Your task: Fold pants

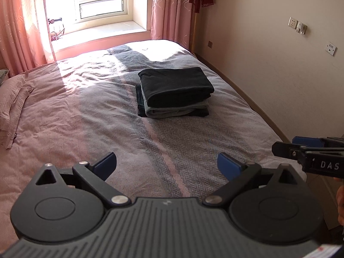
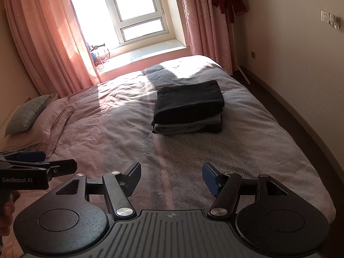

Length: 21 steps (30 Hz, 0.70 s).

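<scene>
A stack of folded pants rests on the bed's right half, dark pair on top, a grey pair under it and another dark one at the bottom. My left gripper hovers open over the near part of the bed, well short of the stack, nothing between its blue pads. My right gripper is open too and empty, at about the same distance from the stack. Each gripper shows at the edge of the other's view: the right gripper, the left gripper.
The bed has a pink and grey herringbone cover. Pillows lie at the left. A window with pink curtains is behind the bed. A wall and a floor strip run along the right.
</scene>
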Available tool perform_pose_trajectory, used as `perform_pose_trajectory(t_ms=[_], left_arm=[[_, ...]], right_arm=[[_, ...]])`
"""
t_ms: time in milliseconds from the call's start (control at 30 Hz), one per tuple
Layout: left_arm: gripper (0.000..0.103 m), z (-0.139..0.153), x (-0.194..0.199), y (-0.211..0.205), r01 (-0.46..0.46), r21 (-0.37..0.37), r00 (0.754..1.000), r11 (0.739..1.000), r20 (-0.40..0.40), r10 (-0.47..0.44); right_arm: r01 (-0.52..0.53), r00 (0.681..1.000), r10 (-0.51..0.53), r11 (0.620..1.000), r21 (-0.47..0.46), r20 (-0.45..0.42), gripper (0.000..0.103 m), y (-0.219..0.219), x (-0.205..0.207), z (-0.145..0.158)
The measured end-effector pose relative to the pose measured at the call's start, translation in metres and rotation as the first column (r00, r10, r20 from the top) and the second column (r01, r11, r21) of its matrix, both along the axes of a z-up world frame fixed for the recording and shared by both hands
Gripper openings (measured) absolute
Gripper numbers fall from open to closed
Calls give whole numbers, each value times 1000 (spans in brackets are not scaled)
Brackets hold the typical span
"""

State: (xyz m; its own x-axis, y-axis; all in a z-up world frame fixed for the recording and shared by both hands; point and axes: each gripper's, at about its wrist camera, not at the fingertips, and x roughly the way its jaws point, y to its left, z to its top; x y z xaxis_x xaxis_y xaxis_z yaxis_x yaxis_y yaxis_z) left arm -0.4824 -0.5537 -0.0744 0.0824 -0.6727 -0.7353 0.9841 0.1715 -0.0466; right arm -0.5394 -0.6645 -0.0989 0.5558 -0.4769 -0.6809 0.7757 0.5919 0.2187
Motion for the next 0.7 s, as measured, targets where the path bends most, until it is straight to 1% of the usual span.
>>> perform_pose_trajectory(t_ms=[267, 700], left_arm=[[99, -5, 0, 11, 4, 15, 1000, 1000, -11, -4], [99, -14, 7, 3, -5, 27, 1000, 1000, -18, 6]], right_arm=[[-25, 999, 26, 1000, 6, -24, 60, 18, 5, -7], [-40, 999, 40, 999, 5, -28, 60, 13, 13, -8]])
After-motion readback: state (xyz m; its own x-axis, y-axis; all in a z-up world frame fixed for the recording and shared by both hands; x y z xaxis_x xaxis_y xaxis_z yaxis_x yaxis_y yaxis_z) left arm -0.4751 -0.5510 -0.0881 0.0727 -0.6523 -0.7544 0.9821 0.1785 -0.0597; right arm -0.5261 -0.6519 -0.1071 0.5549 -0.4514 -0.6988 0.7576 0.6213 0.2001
